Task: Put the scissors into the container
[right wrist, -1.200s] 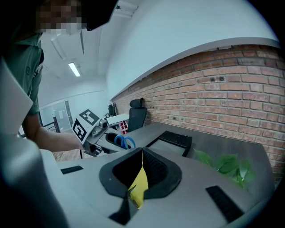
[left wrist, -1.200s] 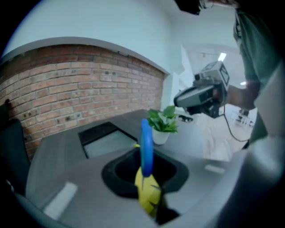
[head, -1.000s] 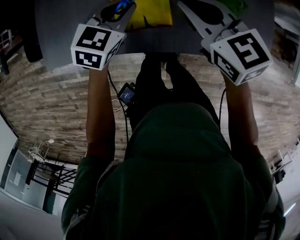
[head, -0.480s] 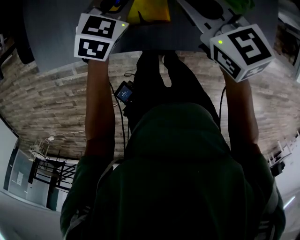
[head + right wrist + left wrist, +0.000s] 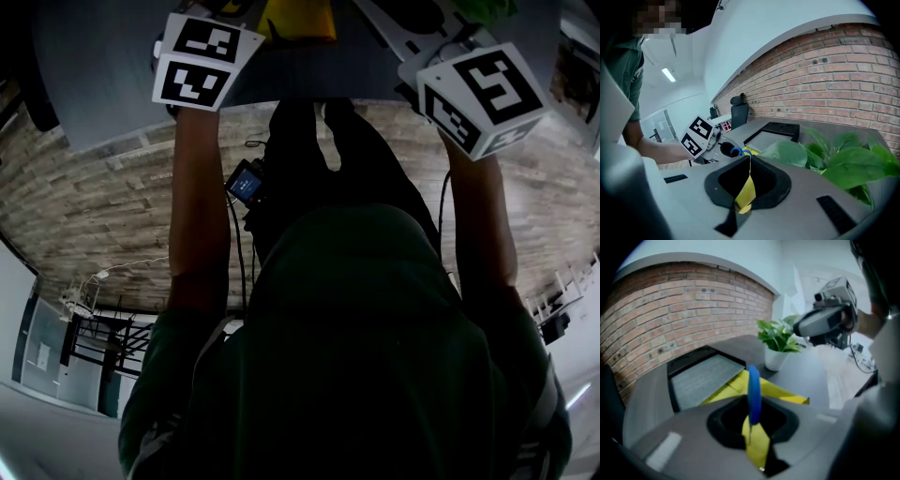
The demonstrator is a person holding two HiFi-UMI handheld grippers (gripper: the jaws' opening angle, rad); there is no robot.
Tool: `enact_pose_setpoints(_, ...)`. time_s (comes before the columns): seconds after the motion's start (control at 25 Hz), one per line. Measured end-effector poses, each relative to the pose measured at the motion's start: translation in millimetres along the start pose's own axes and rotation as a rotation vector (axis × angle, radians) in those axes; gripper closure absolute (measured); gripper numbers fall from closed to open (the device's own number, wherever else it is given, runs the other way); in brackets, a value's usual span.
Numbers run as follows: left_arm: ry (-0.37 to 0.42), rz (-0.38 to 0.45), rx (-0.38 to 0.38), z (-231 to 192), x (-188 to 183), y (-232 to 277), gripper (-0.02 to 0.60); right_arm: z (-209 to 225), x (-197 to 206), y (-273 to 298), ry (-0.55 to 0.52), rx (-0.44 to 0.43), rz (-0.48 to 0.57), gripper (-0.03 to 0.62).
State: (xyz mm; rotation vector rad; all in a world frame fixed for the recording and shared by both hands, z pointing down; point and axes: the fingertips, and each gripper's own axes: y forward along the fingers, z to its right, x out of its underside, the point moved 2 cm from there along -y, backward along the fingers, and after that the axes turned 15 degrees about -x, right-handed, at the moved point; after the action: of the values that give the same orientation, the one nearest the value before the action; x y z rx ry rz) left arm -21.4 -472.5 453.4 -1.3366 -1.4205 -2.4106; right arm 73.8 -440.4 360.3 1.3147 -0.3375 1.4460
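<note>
While the left gripper (image 5: 751, 423) is clenching what looks like blue scissors (image 5: 753, 391), the right gripper (image 5: 749, 169) is hanging closed, empty.

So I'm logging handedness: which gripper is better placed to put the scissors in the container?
Left: the left gripper is shut on the scissors, black container just ahead; the right gripper is empty, by the plant.

A grey counter (image 5: 813, 371) carries a black tray (image 5: 701, 378), a yellow sheet (image 5: 783, 392) touching it, and a white-potted plant (image 5: 777, 350) nearby
</note>
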Motion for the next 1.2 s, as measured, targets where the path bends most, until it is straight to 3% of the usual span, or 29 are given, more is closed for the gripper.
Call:
enact_pose_setpoints(0.64,0.018,-0.031,0.091,25.2,10.5,18.3,0.516,2.7,9.8,2.4,0.025,0.003,-0.010,0.588)
enact_pose_setpoints(0.92,0.027,-0.010,0.127,33.4,-4.9,8.5,0.502,2.5,3.2,-5.7,0.022,0.009,0.001,0.588)
enact_pose_setpoints(1.2,0.043,0.019,0.116,29.2,-24.7,-12.2,0.502,-2.6,-12.8,-14.8,-0.002,0.012,0.017,0.588)
